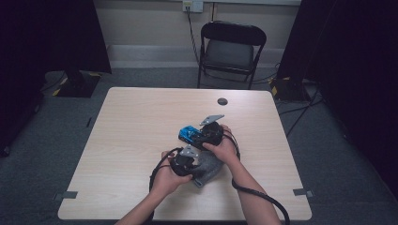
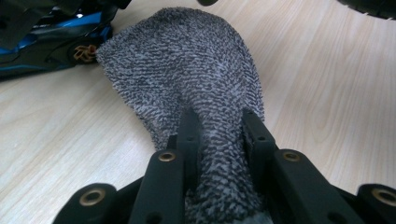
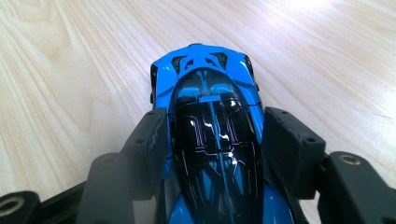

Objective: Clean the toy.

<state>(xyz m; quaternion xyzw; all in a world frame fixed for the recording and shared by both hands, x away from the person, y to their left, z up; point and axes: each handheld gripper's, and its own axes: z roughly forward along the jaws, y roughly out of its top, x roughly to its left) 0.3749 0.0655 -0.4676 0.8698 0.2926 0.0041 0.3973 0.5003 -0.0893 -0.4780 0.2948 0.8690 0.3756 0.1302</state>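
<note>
High view: fixed above near side, facing forward and down over whole table [image 1: 141, 122] | Left gripper view: close along jaws onto grey sock [image 2: 187, 79], blue toy car [image 2: 46, 42] at upper left | Right gripper view: close above same car [image 3: 210, 135]

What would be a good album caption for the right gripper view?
Right claw shut on a blue toy car over the pale wooden table.

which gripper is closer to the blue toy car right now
Right. The right gripper clamps the blue toy car between its jaws; the left gripper grips the grey sock beside it.
</note>
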